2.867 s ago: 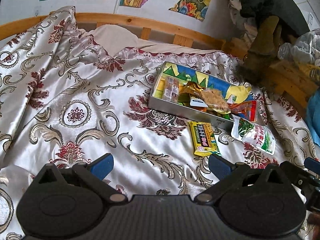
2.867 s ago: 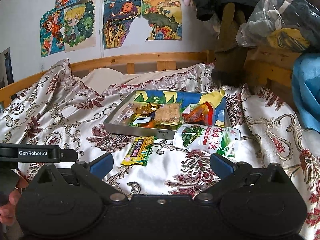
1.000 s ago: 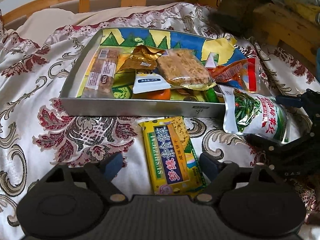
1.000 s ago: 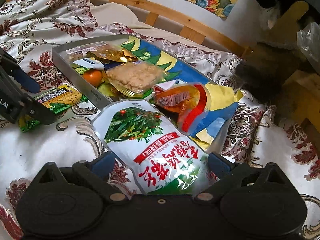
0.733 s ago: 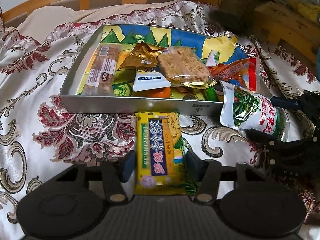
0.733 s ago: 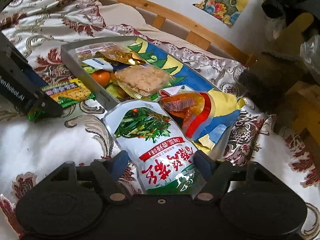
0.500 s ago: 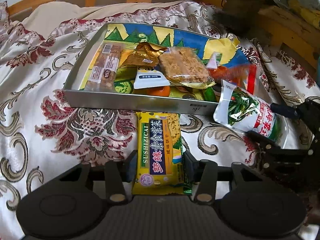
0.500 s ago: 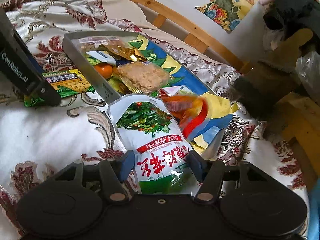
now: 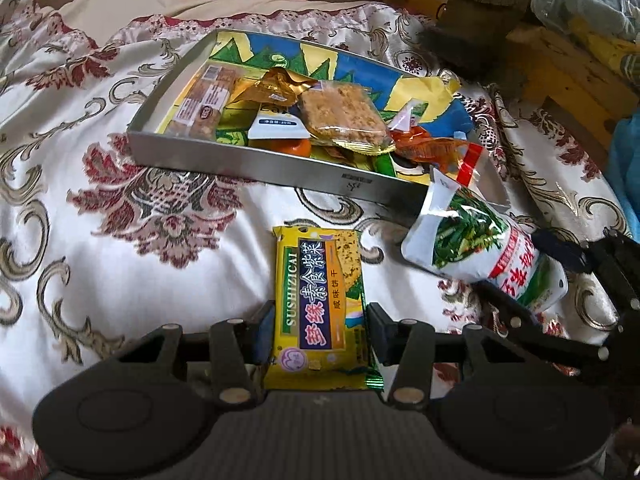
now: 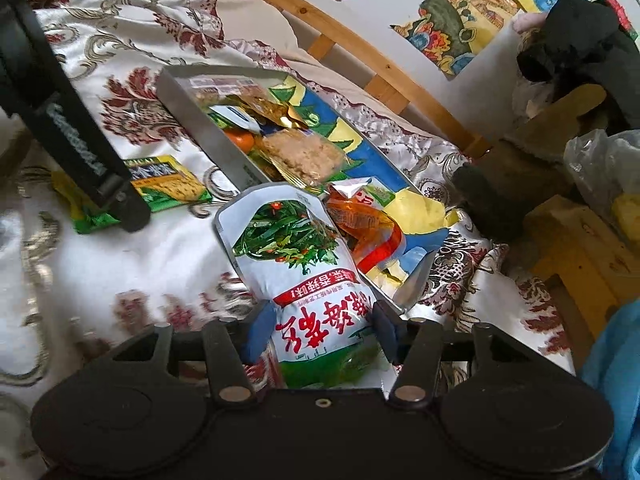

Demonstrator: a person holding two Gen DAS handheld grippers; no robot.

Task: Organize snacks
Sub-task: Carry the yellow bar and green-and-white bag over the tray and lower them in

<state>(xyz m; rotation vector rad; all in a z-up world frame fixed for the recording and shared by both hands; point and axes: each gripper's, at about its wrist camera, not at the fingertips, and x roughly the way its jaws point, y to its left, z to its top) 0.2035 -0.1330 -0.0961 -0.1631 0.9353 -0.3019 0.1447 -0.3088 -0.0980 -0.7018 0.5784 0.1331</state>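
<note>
My left gripper (image 9: pixel 318 332) is shut on a yellow biscuit pack (image 9: pixel 318 300) and holds it just above the bedspread, in front of a grey snack tray (image 9: pixel 256 162). My right gripper (image 10: pixel 322 330) is shut on a white and green pouch (image 10: pixel 296 256), lifted, its top leaning at the tray's near corner (image 10: pixel 404 288). The pouch (image 9: pixel 480 256) and right gripper (image 9: pixel 556 292) show at the right in the left wrist view. The biscuit pack (image 10: pixel 168 188) and the left gripper (image 10: pixel 116 196) show at the left in the right wrist view.
The tray holds several snacks: a rice cracker (image 9: pixel 340 114), a gold packet (image 9: pixel 276 86), a bar (image 9: pixel 204 104) and an orange packet (image 9: pixel 436 150). A wooden bed rail (image 10: pixel 360 52) and a wooden stool (image 10: pixel 584 240) stand beyond.
Both grippers moved in from afar, closed on their packs about 0.7 s ago, and have since lifted them slightly. The pouch now tilts up toward the tray.
</note>
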